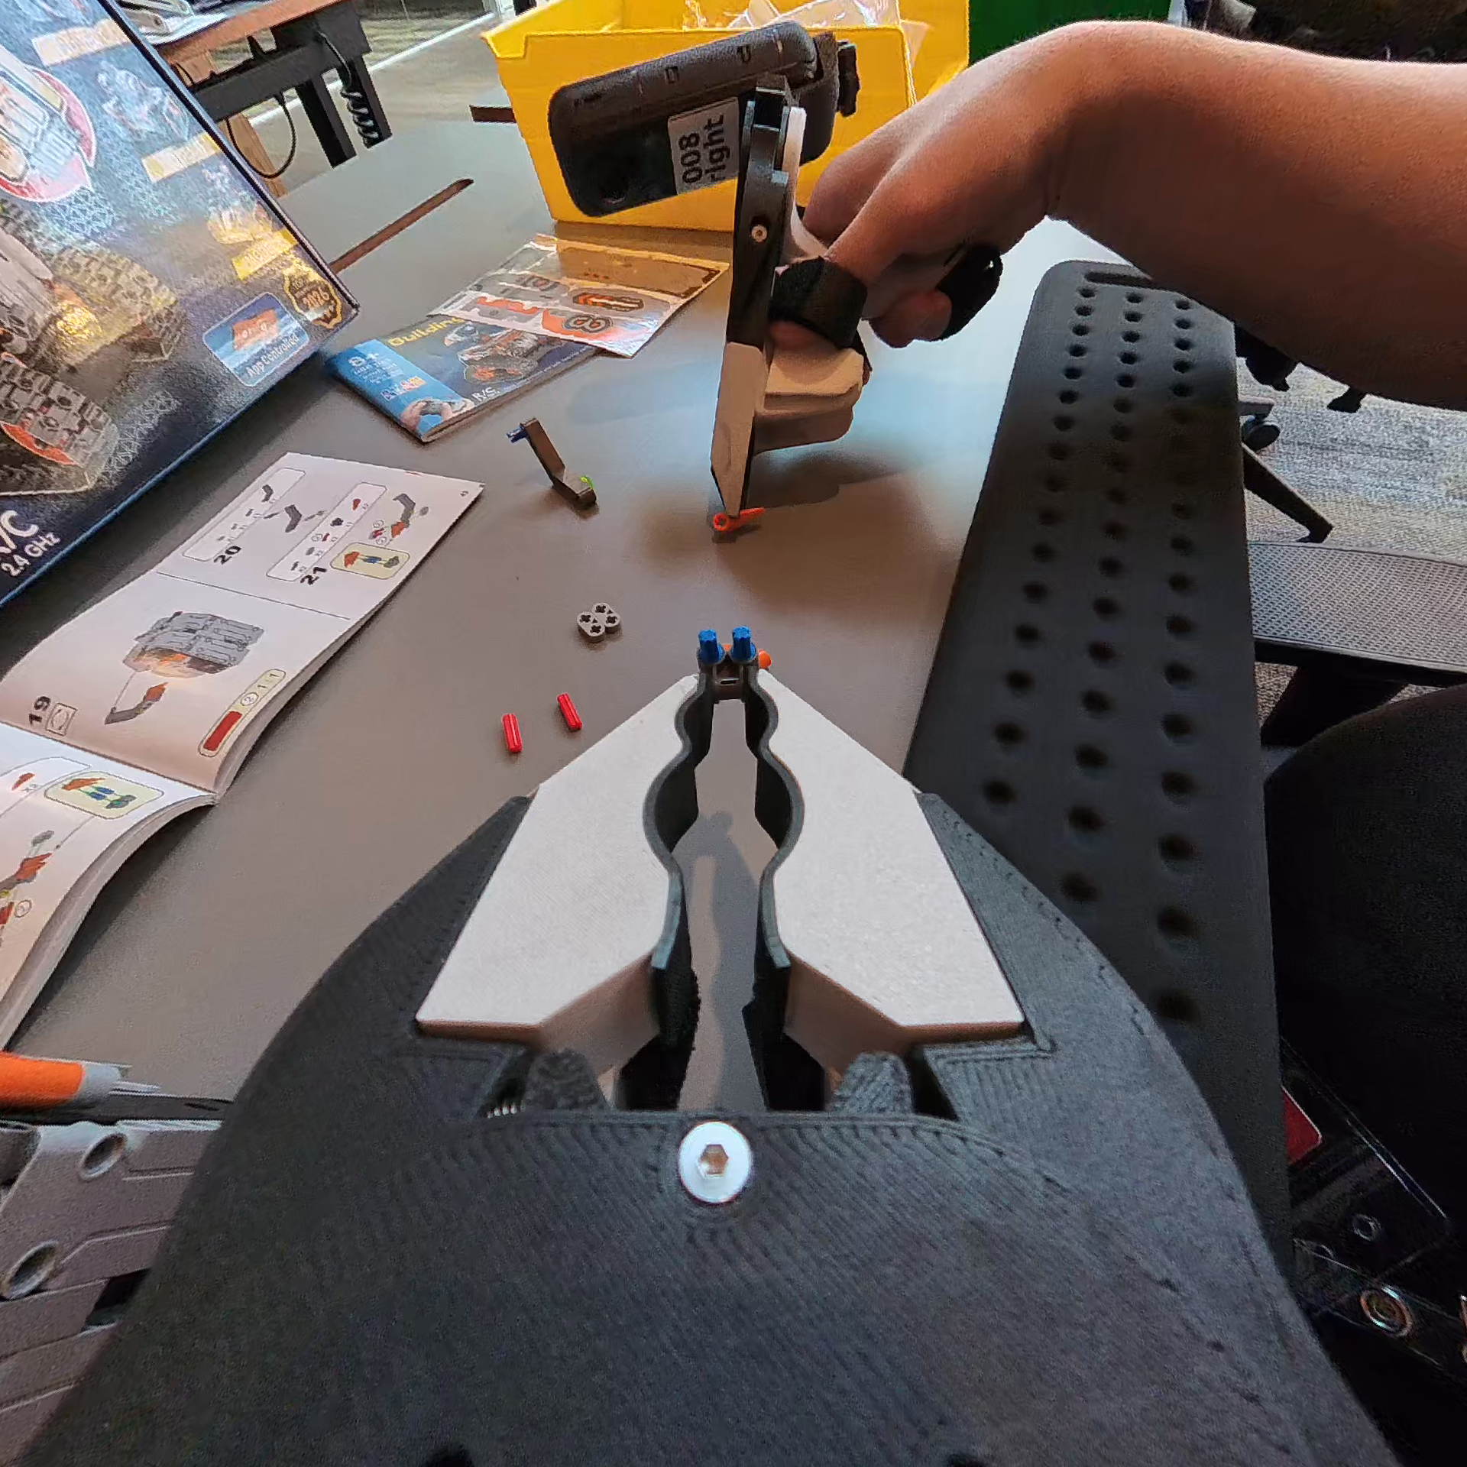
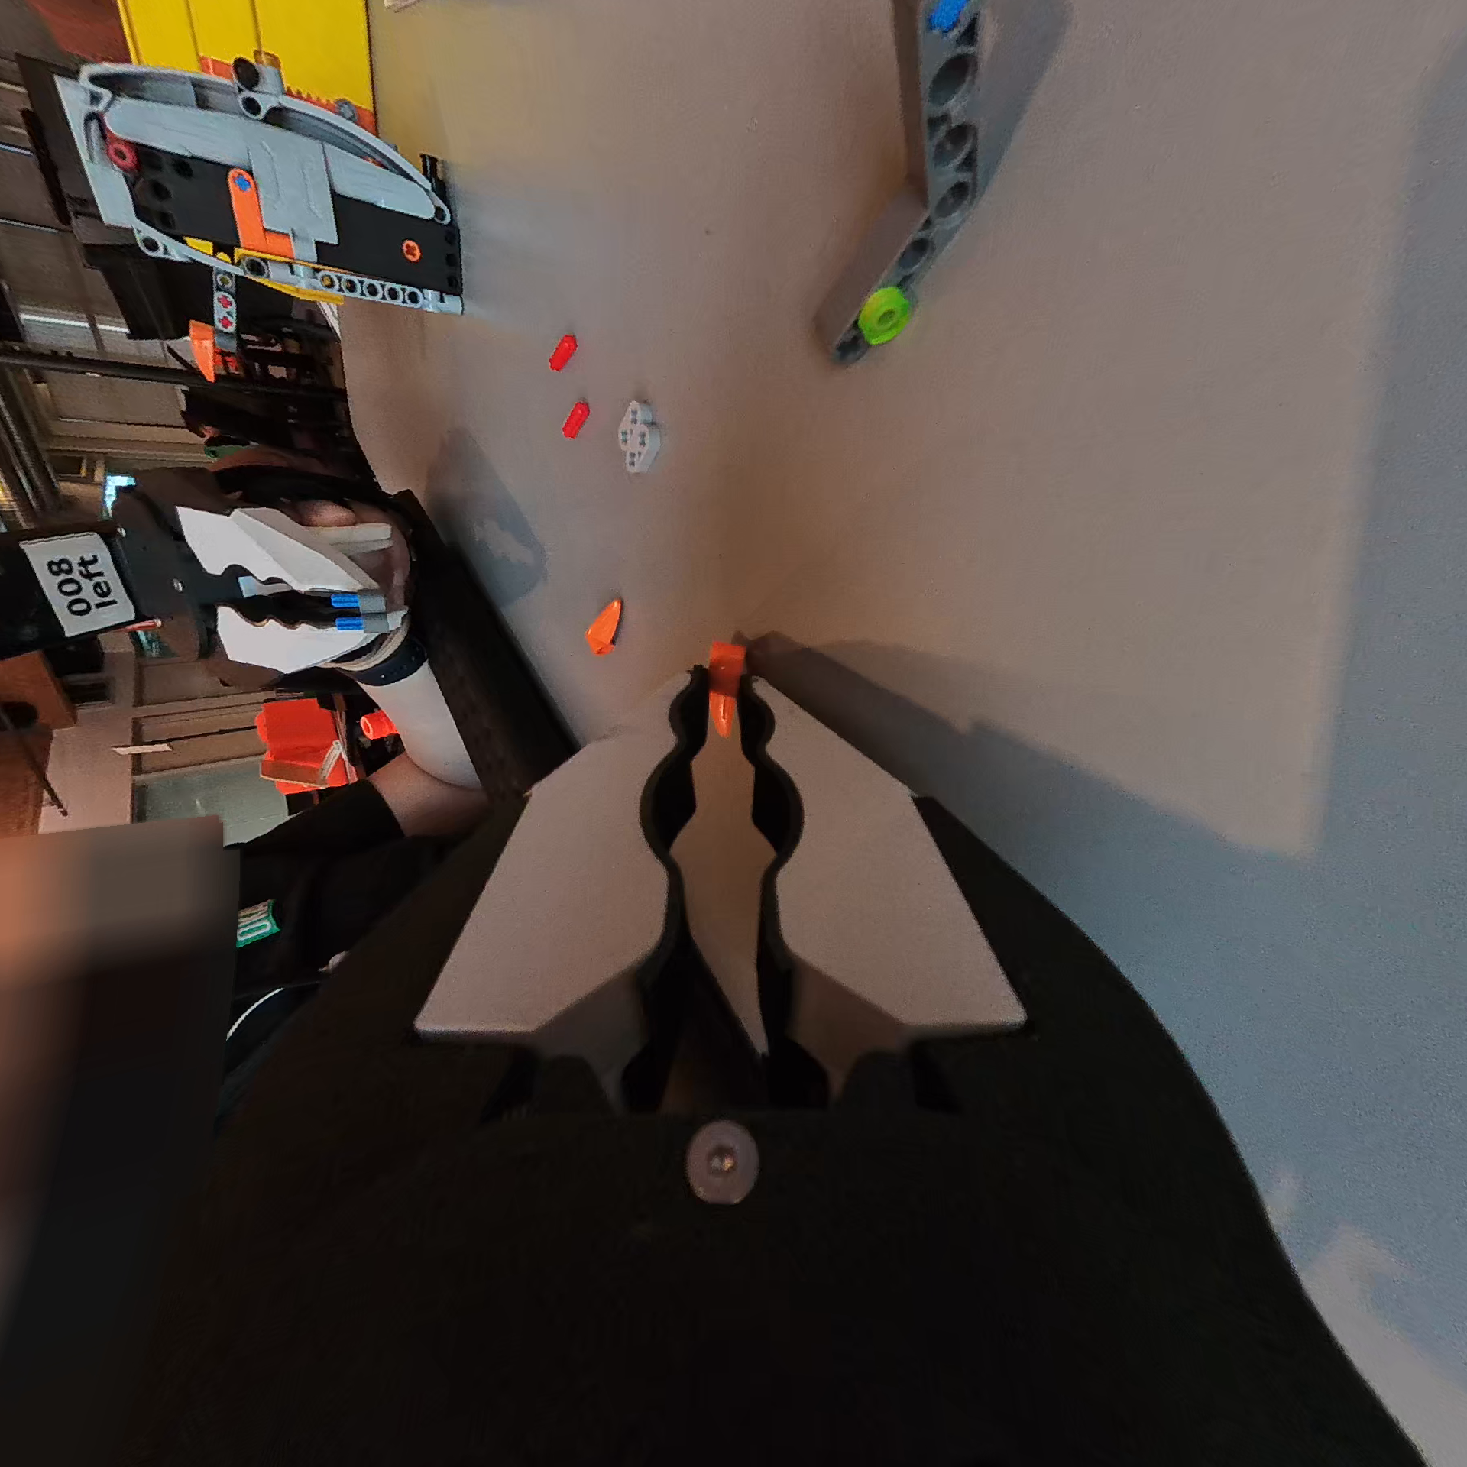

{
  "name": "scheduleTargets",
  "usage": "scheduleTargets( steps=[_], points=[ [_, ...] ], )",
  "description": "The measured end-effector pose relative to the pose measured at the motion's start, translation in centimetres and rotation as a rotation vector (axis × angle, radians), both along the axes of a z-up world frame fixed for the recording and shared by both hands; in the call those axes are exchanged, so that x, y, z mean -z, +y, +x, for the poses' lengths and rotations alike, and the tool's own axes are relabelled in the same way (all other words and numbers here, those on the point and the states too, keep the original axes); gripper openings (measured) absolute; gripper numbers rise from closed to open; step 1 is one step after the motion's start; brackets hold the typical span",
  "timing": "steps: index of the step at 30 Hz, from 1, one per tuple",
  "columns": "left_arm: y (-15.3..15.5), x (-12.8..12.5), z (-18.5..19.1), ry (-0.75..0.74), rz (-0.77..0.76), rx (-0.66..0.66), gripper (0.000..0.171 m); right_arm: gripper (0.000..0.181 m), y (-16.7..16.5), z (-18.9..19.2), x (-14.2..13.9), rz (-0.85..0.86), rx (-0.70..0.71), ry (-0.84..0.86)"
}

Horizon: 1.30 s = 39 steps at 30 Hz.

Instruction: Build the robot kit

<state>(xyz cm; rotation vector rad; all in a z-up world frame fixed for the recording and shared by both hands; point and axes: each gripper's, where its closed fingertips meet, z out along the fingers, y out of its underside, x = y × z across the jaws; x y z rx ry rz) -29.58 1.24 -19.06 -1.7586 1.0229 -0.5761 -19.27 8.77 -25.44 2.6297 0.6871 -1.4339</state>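
Pinching a grey blue-pinned piece (image 1: pixel 726 663) in left tongs (image 1: pixel 726 675), right tongs (image 2: pixel 721 683) clamping orange claw piece (image 2: pixel 722 683) on table (image 1: pixel 833 556)

Left hand-held gripper (image 1: pixel 724 675) level, pinching; right hand-held gripper (image 2: pixel 721 683) tip-down, pinching.

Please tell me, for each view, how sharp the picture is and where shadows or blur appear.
Left wrist view: sharp throughout, wide-angle bending at the edges; the right tongs throw a soft shadow on the grey table. Right wrist view: rotated, smeared at the borders, warm cast, a blurred patch at the lower left; only the orange piece is crisp.
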Motion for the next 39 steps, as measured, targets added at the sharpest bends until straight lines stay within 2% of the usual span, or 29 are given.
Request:
scheduleTargets(
  steps=[3, 16, 26, 33, 36, 38, 39],
  points=[
    [0.0, -0.1, 0.0, -0.003, 0.002, 0.0, 0.006, 0.008, 0.2, 0.4, 0.0, -0.019, 0.012, 0.001],
    [-0.2, -0.2, 0.1, -0.006, 0.006, 0.009, 0.006, 0.007, 1.7, 1.9, 0.1, 0.174, 0.064, -0.059],
    [-0.3, -0.2, 0.2, -0.004, 0.01, 0.015, 0.006, 0.008, 3.0, 3.7, -0.2, 0.167, 0.228, 0.072],
    [-0.4, -0.1, 0.3, 0.002, 0.01, 0.021, 0.006, 0.015, 3.8, 4.5, -0.5, 0.2, 0.282, 0.1],
    [-0.4, 0.0, 0.3, 0.005, 0.008, 0.022, 0.006, 0.029, 4.2, 4.7, -1.0, 0.361, 0.234, 0.055],
    [-0.4, 0.0, 0.3, 0.008, 0.008, 0.023, 0.006, 0.044, 4.4, 4.6, -1.6, 0.615, 0.141, -0.033],
    [-0.4, 0.1, 0.3, 0.009, 0.007, 0.023, 0.006, 0.042, 4.3, 4.3, -2.1, 0.769, 0.079, -0.078]
  ],
)
